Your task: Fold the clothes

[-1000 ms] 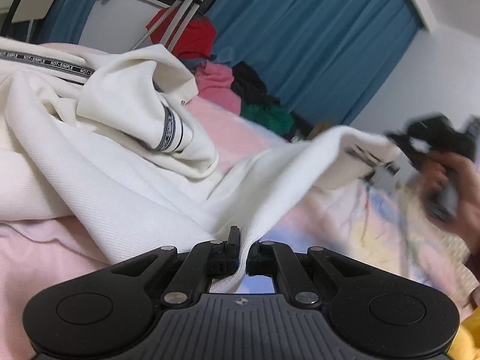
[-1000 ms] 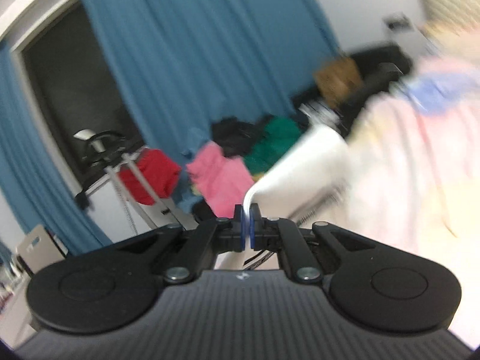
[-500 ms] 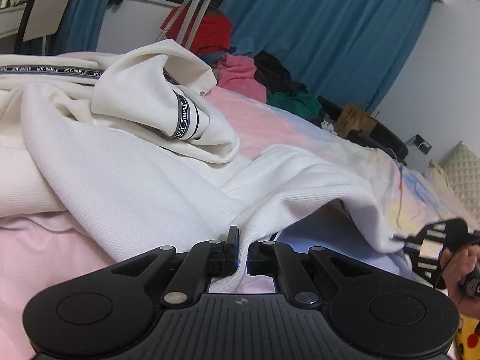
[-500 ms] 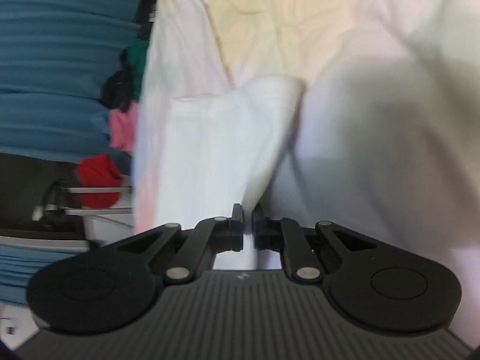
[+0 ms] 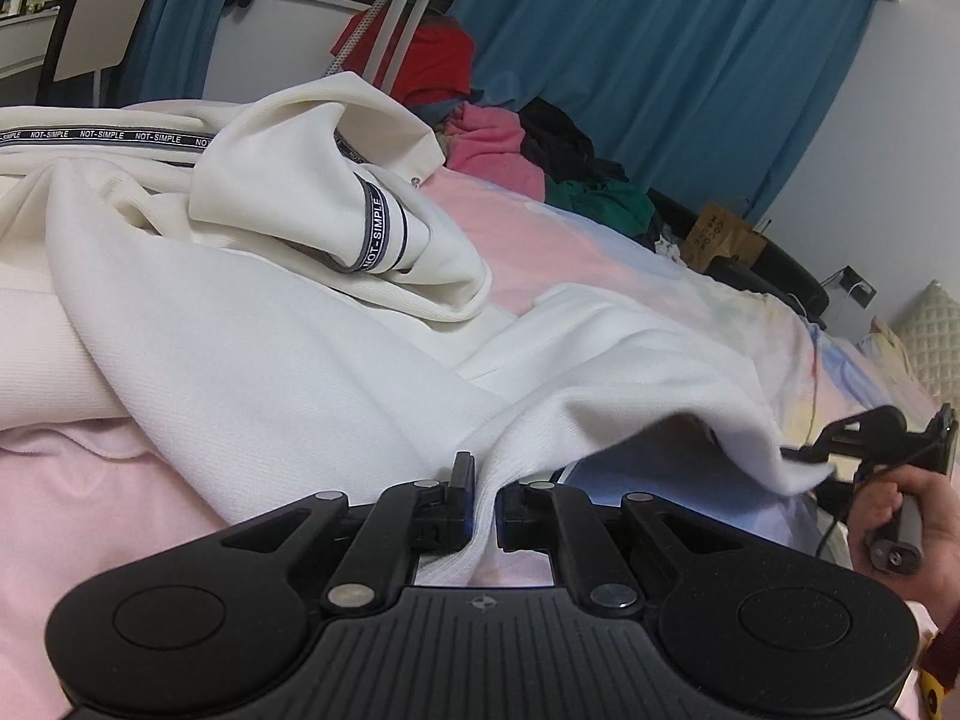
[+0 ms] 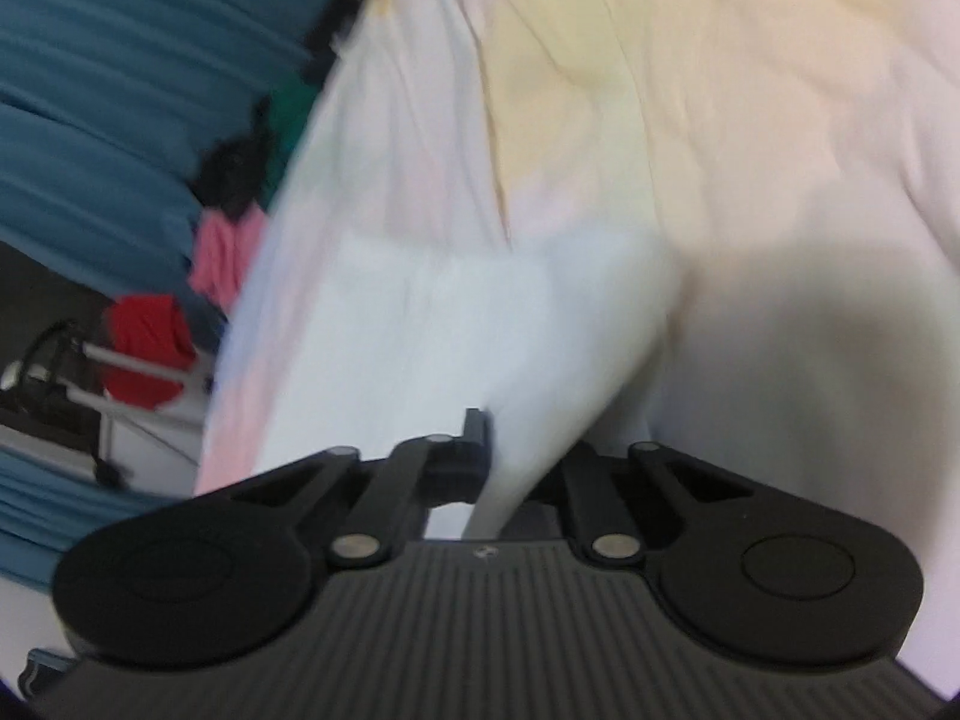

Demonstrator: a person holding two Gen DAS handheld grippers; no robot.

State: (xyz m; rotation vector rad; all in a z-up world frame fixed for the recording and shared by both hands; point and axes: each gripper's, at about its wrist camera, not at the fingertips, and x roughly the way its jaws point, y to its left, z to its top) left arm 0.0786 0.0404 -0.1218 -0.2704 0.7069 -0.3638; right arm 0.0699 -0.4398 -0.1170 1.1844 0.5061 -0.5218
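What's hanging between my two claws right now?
A sagging span of the white garment, from left claw to right claw; left wrist view shows it.

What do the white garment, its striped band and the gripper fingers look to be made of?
White garment: a matte knit, probably cotton; fine ribbed lines show and it drapes in soft folds.
Striped band: looks like woven tape, smooth, with printed NOT-SIMPLE lettering.
Left gripper fingers: matte black, likely moulded plastic, with metal-looking pivot pins. The right gripper looks the same, though blurred.
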